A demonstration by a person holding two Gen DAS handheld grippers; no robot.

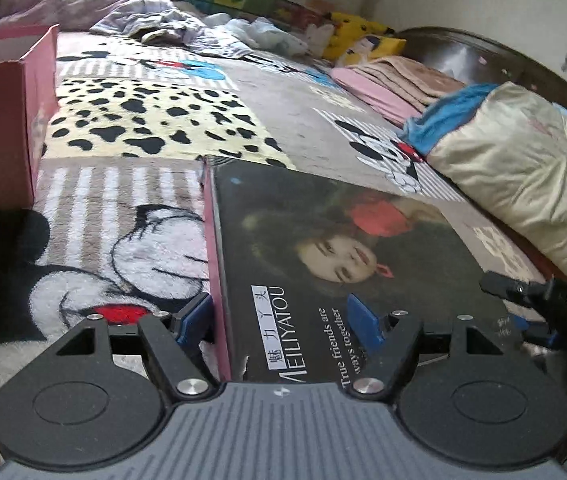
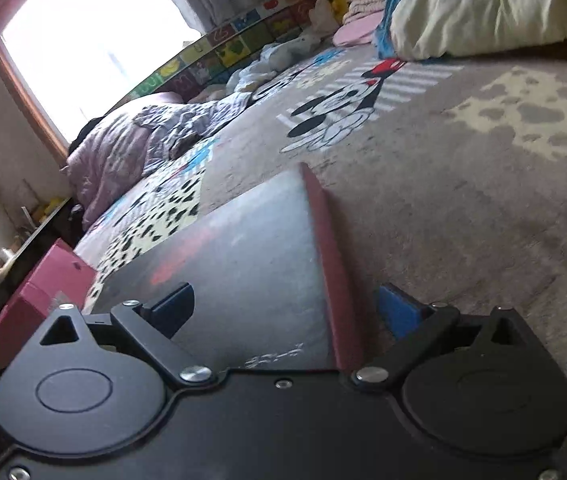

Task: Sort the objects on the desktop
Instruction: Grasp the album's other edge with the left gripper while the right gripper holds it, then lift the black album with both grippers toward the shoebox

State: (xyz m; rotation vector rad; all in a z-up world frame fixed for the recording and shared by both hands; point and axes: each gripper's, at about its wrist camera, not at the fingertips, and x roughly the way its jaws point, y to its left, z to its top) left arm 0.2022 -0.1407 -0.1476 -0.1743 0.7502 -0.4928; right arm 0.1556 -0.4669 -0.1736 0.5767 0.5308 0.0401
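Note:
A flat dark box lid with a printed portrait, white lettering and a dark red rim lies on the cartoon blanket. My left gripper is open and straddles the lid's left rim: one blue pad hangs outside the rim, the other over the lid's top. The right gripper shows at the lid's right side. In the right wrist view the lid looks grey and glossy, and my right gripper is open across its red right rim. An open red box stands to the left.
The same red box sits at the bed's edge. A cream quilt and pink folded cloth lie to the right. A purple duvet is heaped at the far side, with soft toys along the patterned wall panel.

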